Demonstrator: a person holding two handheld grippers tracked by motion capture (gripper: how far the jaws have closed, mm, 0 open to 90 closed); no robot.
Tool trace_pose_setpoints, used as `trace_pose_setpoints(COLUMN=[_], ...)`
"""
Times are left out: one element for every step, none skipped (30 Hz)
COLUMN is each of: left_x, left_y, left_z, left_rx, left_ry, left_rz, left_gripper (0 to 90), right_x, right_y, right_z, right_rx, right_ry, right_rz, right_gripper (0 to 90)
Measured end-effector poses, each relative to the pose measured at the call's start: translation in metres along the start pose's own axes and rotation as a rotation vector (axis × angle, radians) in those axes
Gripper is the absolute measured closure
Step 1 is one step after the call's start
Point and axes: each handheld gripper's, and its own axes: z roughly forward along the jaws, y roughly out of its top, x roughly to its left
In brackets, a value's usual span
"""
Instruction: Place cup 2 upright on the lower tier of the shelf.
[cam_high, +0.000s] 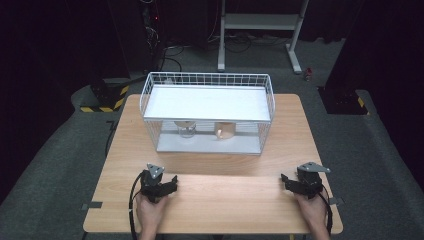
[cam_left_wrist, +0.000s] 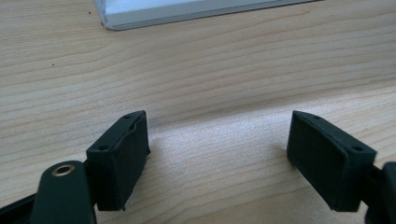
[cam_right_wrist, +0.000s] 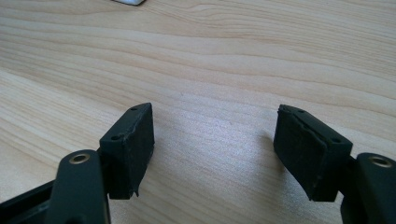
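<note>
The wooden table (cam_high: 210, 195) carries a white wire rack (cam_high: 207, 112) at its far middle, a two-level frame whose long axis runs left to right across the table. On the rack's lower shelf, behind the near wire face, stand two small things: a clear glass jar (cam_high: 187, 129) toward the left and a brownish cup (cam_high: 224, 130) just right of centre (its make is too small to tell). They stand near each other but apart.

Both hands rest at the near edge, well apart from the rack. The left gripper (cam_high: 159, 186) lies near-left, the right gripper (cam_high: 299, 184) near-right; each points toward the far side. In the left gripper view, the rack's pale base edge (cam_left_wrist: 187, 11) sits far ahead of the fingers (cam_left_wrist: 125, 158).

The jaws of each gripper stand parted with bare wood between them, holding nothing. The right fingers (cam_right_wrist: 130, 149) likewise frame only table grain.

Judging by position, the jar lies far and slightly right of the left gripper, which is the nearer one to it; the cup is closer to midway between the two.
</note>
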Motion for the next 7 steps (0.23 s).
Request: trace_pose_setpoints(left_x=[0.0000,0.0000,0.0000,0.0000,0.0000,0.0000,0.0000], left_y=[0.0000,0.0000,0.0000,0.0000,0.0000,0.0000,0.0000], left_z=[0.0000,0.0000,0.0000,0.0000,0.0000,0.0000,0.0000], left_rx=[0.000,0.000,0.000,0.000,0.000,0.000,0.000], left_ry=[0.000,0.000,0.000,0.000,0.000,0.000,0.000], left_rz=[0.000,0.000,0.000,0.000,0.000,0.000,0.000], left_gripper=[21.2,21.2,21.2,21.2,21.2,21.2,21.2], right_x=[0.0001,0.0002,0.0003,0.0003,0.0003,0.0003,0.0003], right_y=[0.0000,0.0000,0.0000,0.0000,0.0000,0.0000,0.0000], right_z=[0.0000,0.0000,0.0000,0.0000,0.0000,0.0000,0.0000], right_rx=[0.000,0.000,0.000,-0.001,-0.001,-0.001,0.000], right_ry=[0.000,0.000,-0.001,-0.003,-0.003,-0.003,-0.003], right_rz=[0.001,0.001,0.000,-0.001,-0.002,-0.002,-0.001], right_gripper=[29.3,29.3,29.5,29.7,29.7,29.6,29.7])
